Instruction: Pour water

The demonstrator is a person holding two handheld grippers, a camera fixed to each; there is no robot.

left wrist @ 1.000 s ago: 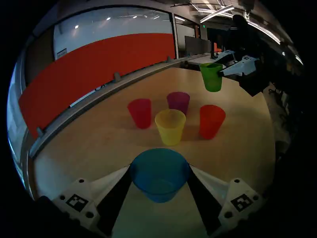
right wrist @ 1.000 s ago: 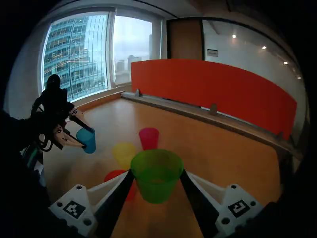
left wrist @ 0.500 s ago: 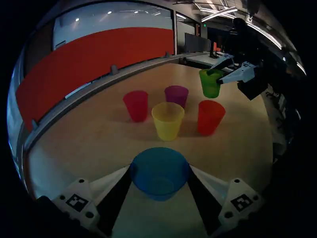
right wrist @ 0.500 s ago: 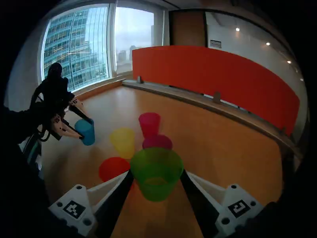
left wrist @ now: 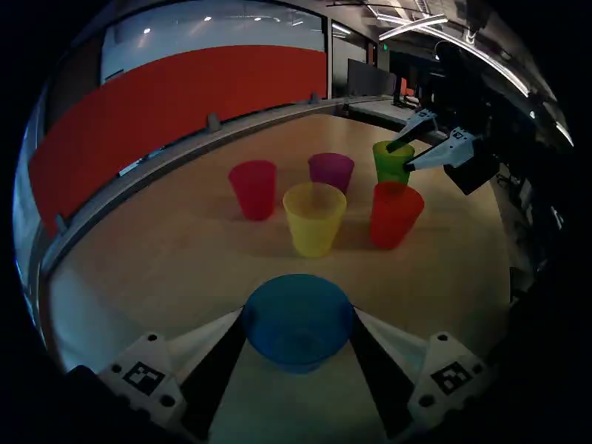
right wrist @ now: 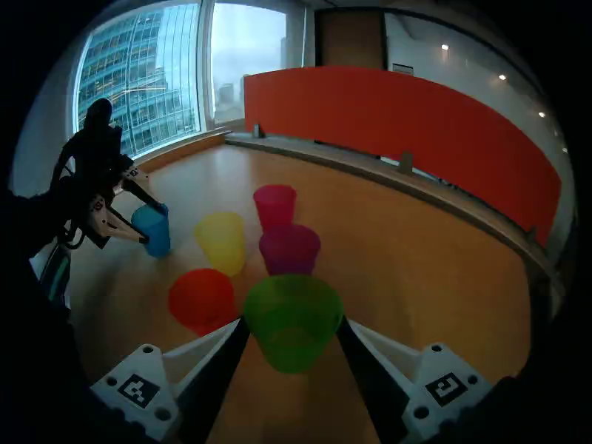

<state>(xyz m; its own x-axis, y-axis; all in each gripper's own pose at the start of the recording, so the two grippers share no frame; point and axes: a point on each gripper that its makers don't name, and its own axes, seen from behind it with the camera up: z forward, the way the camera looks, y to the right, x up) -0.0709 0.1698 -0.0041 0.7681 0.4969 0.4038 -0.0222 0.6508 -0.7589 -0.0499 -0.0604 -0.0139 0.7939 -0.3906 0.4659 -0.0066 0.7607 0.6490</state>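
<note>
While the R claw (right wrist: 293,333) squeezed the green cup (right wrist: 293,314) & dropped lower by the red cup (right wrist: 201,300), the L claw (left wrist: 298,333) squeezed the blue cup (left wrist: 298,314); pour prob. next.

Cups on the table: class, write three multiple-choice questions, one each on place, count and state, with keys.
1. Where is the blue cup? A) in the left tool B) on a shelf C) on the floor
2. How many cups stand free of both tools? A) two B) four C) six
3. The right tool is: A) open B) shut on the green cup C) shut on a bottle
Key: 1A, gripped on both sides; 2B, pink cup, purple cup, yellow cup, red cup; 3B, clamped on both sides.
</note>
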